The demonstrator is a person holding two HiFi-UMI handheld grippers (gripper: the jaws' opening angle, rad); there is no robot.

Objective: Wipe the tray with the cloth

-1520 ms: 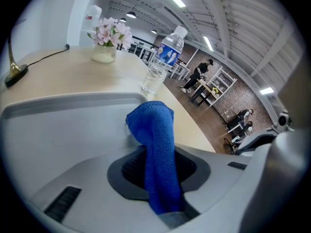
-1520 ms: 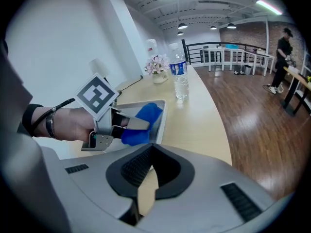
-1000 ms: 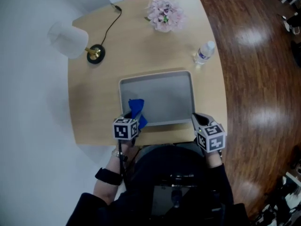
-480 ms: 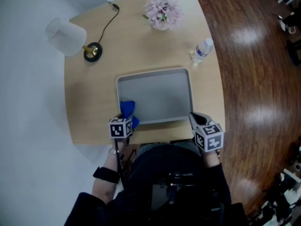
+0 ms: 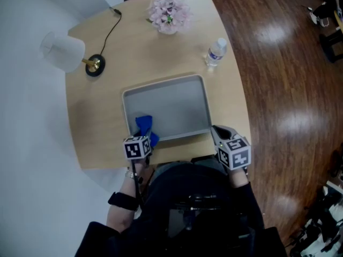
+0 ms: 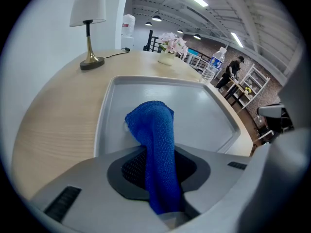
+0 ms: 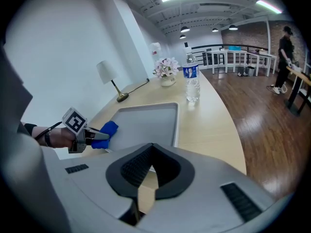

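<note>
The grey tray point(image 5: 171, 103) lies on the wooden table with its near edge toward me. My left gripper point(image 5: 143, 135) is shut on a blue cloth point(image 5: 144, 126), which hangs forward from the jaws onto the tray's near left corner. In the left gripper view the cloth point(image 6: 153, 125) runs up between the pads over the tray floor point(image 6: 199, 113). My right gripper point(image 5: 218, 134) hovers at the tray's near right corner, shut with nothing in it. The right gripper view shows the left gripper point(image 7: 95, 136) and cloth point(image 7: 108, 128) at the tray point(image 7: 146, 123).
A white-shaded lamp point(image 5: 63, 51) with a cord stands at the far left, a vase of pink flowers point(image 5: 167, 14) at the far edge, and a water bottle point(image 5: 216, 51) beyond the tray's right corner. Wooden floor point(image 5: 289, 90) lies right of the table.
The left gripper has sunk a little with the cloth, bringing it lower over the tray's near left corner. The right gripper has stayed put.
</note>
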